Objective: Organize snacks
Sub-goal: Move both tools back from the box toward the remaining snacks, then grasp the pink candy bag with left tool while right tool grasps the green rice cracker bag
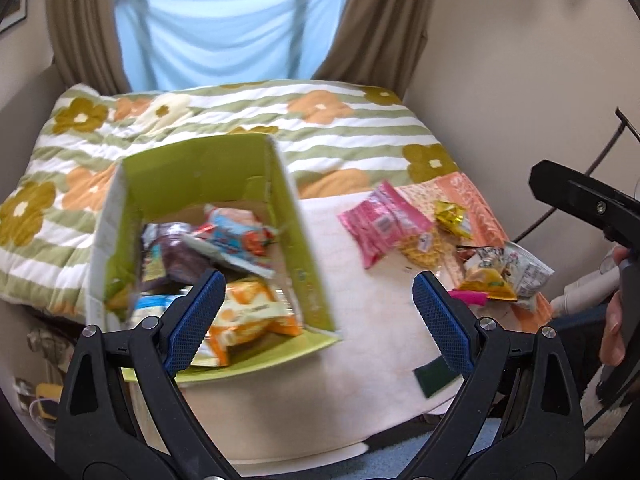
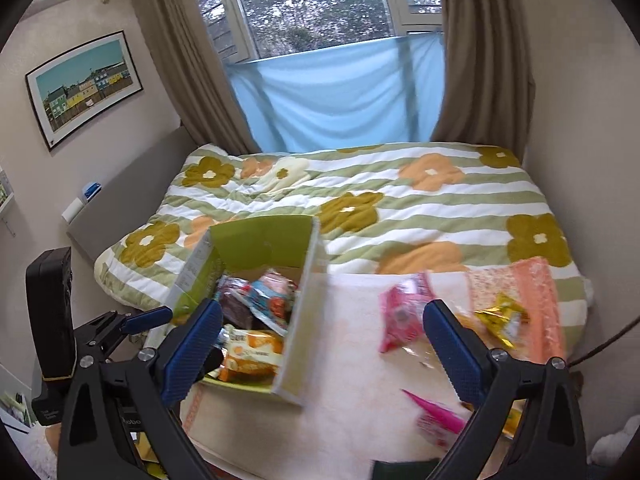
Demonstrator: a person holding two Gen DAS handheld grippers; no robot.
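A green cardboard box stands open on the cream blanket at the foot of the bed, holding several snack packets, an orange one nearest. To its right lie loose snacks: a pink packet, a gold one and a yellow-and-white pile. My left gripper hangs open and empty above the blanket, its left finger over the box. My right gripper is open and empty too, between box and loose snacks.
A flowered, green-striped duvet covers the bed behind. Curtains and a blue cloth hang at the window. A hand holds the other gripper at the right edge. A dark green patch lies on the blanket's near edge.
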